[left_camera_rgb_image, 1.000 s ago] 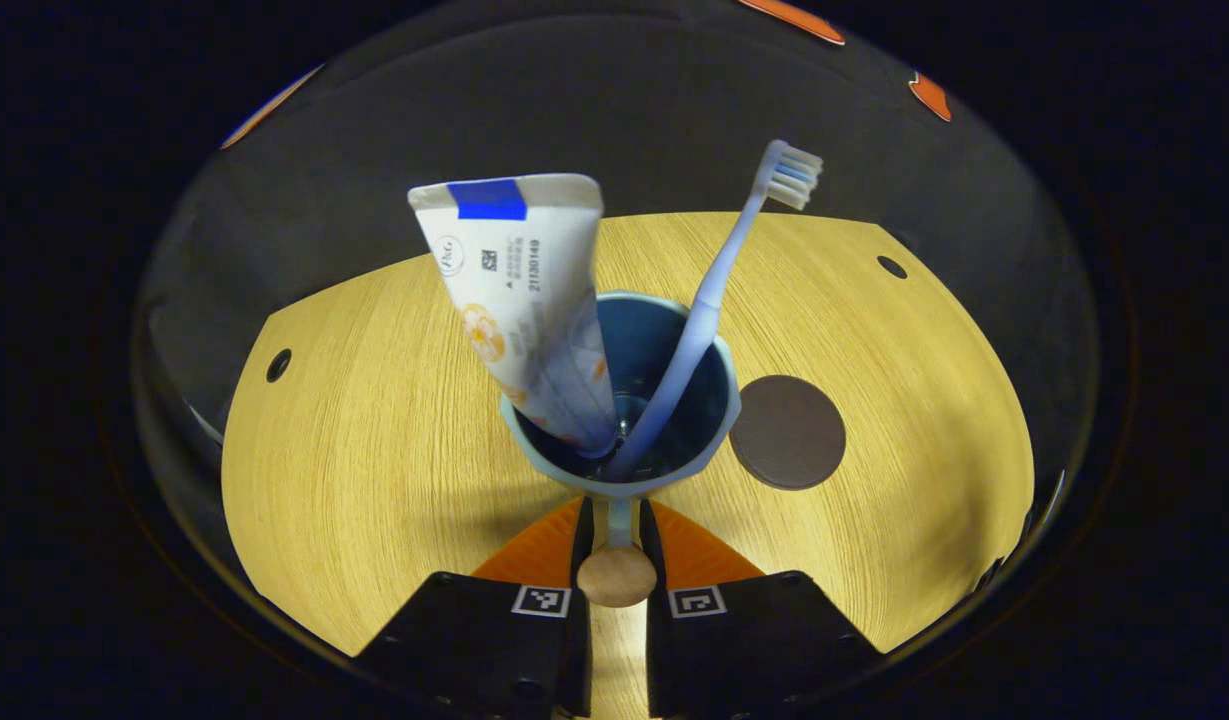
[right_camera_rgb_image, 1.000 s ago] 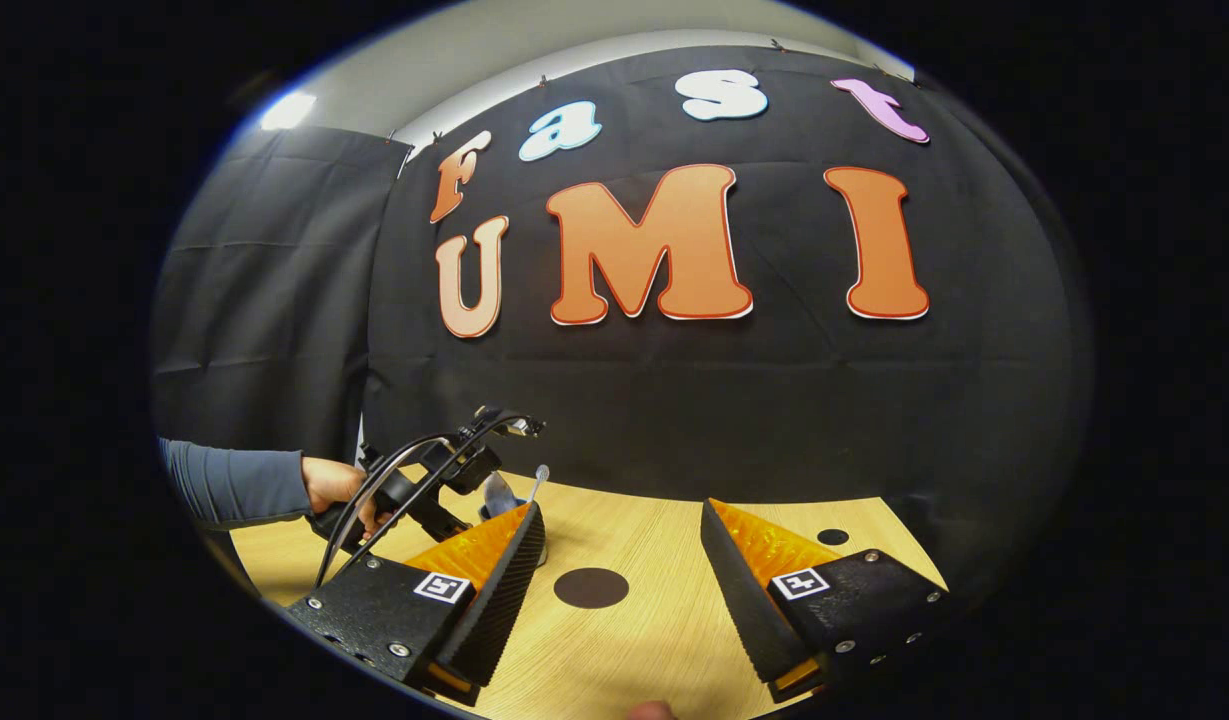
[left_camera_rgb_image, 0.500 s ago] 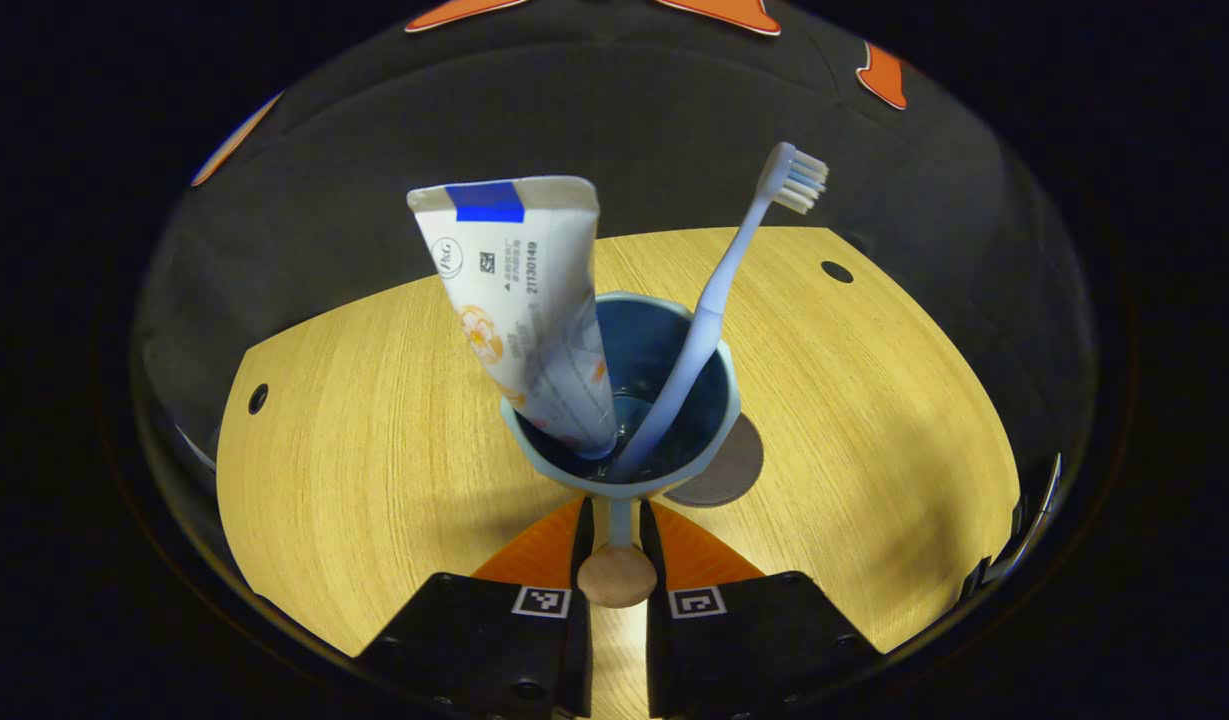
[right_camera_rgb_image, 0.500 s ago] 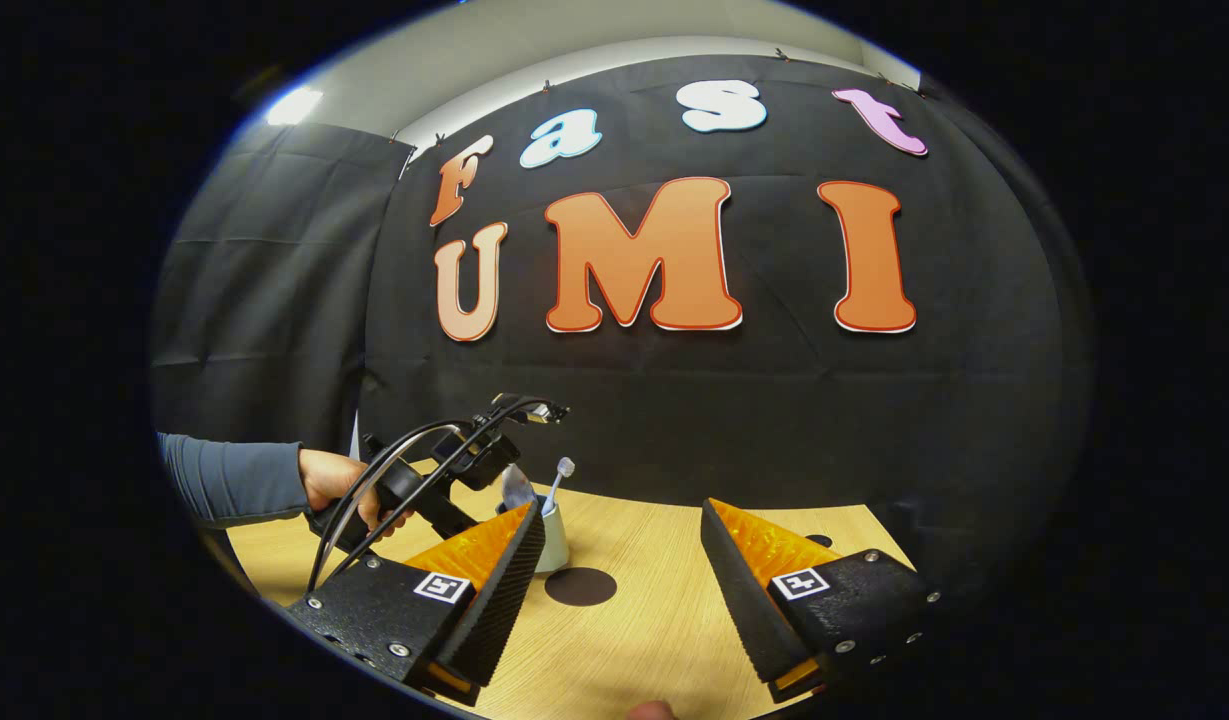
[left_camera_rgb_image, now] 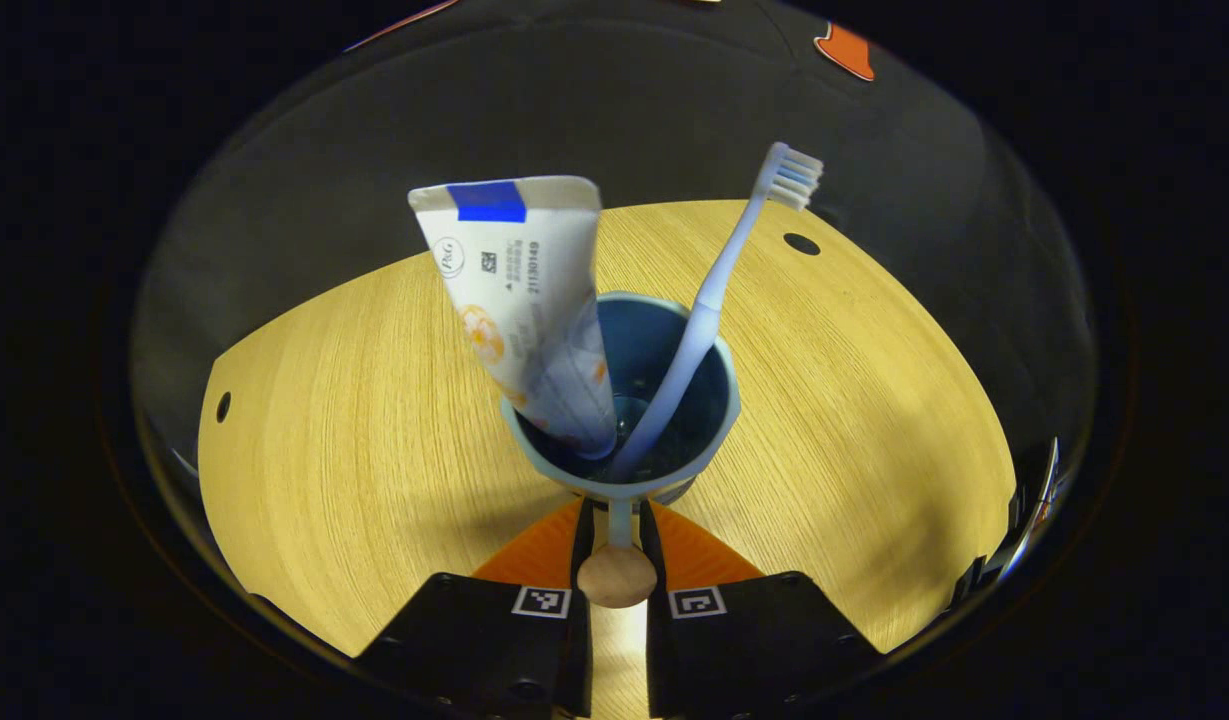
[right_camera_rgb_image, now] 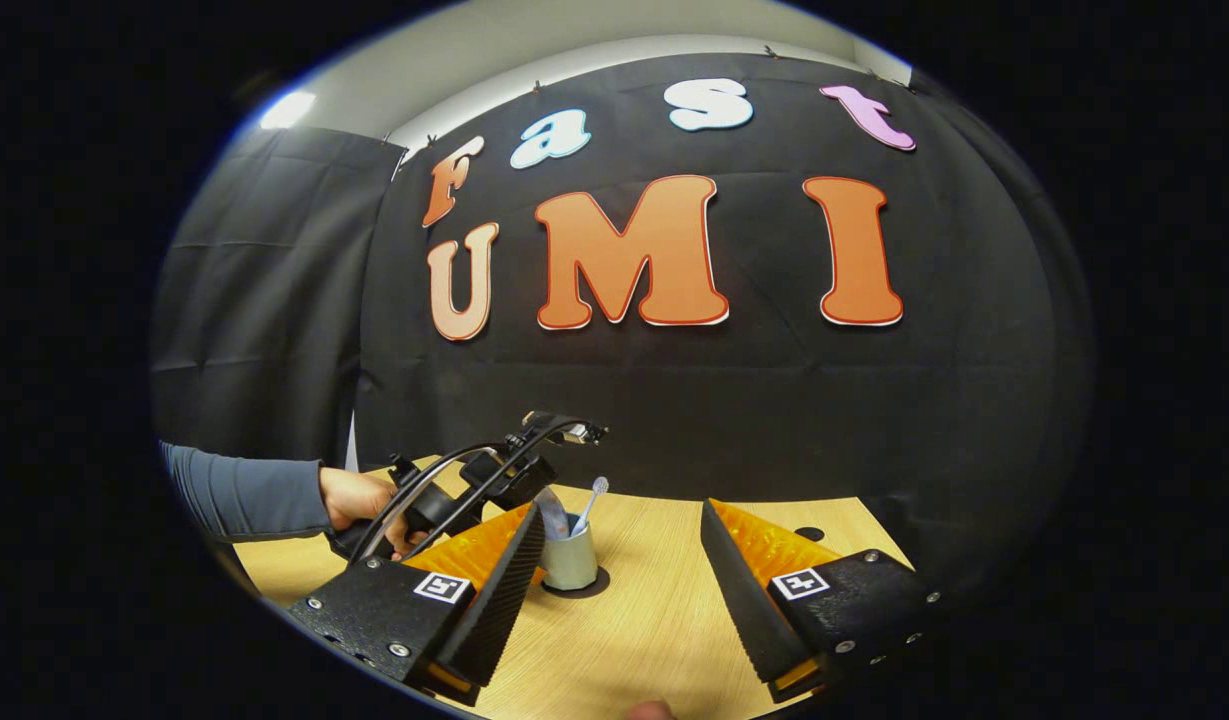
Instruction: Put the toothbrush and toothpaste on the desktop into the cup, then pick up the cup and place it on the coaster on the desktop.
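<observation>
In the left gripper view, a blue-lined cup (left_camera_rgb_image: pixel 674 400) holds a white toothpaste tube (left_camera_rgb_image: pixel 514 290) leaning left and a light blue toothbrush (left_camera_rgb_image: pixel 719 280) leaning right, bristles up. My left gripper (left_camera_rgb_image: pixel 614 512) is shut on the cup's thin handle, whose wooden ball end (left_camera_rgb_image: pixel 617 577) sits between the fingers. A dark sliver of the coaster (left_camera_rgb_image: pixel 686 491) shows under the cup. In the right gripper view, the cup (right_camera_rgb_image: pixel 571 562) sits over the dark coaster (right_camera_rgb_image: pixel 592 586), with the left gripper (right_camera_rgb_image: pixel 454 490) and a hand (right_camera_rgb_image: pixel 359 500) behind it. My right gripper (right_camera_rgb_image: pixel 622 515) hangs open and apart from the cup.
The wooden desktop (left_camera_rgb_image: pixel 354 400) has small round holes near its far edge (left_camera_rgb_image: pixel 801 243) and left edge (left_camera_rgb_image: pixel 222 406). The black cloth wall stands close behind the desktop (right_camera_rgb_image: pixel 664 620). A grey sleeve (right_camera_rgb_image: pixel 244 495) reaches in from the left.
The left gripper carried the cup rightward onto the coaster, which is now almost hidden beneath the cup. The right gripper stayed open and nearly still.
</observation>
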`<action>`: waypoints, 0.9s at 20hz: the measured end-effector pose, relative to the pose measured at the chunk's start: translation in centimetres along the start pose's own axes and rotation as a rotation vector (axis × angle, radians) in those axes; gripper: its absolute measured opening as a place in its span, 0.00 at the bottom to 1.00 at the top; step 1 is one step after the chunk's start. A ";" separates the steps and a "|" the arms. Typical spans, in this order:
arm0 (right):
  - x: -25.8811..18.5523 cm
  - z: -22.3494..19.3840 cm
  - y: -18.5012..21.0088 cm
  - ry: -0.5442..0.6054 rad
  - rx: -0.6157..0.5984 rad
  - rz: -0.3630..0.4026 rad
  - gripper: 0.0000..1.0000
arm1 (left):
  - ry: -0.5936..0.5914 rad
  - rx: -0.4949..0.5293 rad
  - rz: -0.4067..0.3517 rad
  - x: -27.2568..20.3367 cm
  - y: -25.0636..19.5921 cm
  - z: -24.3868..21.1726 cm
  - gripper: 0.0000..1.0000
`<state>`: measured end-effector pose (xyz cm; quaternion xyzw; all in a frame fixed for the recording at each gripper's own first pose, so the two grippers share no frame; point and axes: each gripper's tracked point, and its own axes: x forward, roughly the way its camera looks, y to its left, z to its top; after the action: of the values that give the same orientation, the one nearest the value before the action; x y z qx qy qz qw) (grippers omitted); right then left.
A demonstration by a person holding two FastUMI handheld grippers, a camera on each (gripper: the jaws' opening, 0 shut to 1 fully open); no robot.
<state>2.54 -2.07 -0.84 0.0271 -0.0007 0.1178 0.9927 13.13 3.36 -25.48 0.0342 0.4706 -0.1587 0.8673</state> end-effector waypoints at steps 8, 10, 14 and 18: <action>0.3 -1.1 -0.1 0.027 0.020 -0.007 0.94 | -0.026 0.015 -0.037 -0.2 -0.1 0.4 0.31; 0.5 -1.2 0.1 0.029 0.020 -0.007 0.94 | -0.055 0.019 -0.062 -0.6 -0.3 0.6 0.54; 0.9 -1.2 1.0 0.027 0.012 -0.014 0.94 | -0.144 0.061 -0.030 -3.6 0.7 0.5 1.00; 1.1 -0.2 2.0 0.005 0.000 -0.039 0.94 | -0.288 0.059 0.002 -8.4 2.0 0.9 1.00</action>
<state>3.19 0.18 -0.97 0.0266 0.0023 0.0983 0.9948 10.24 7.13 -18.18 0.0369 0.3363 -0.1748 0.9246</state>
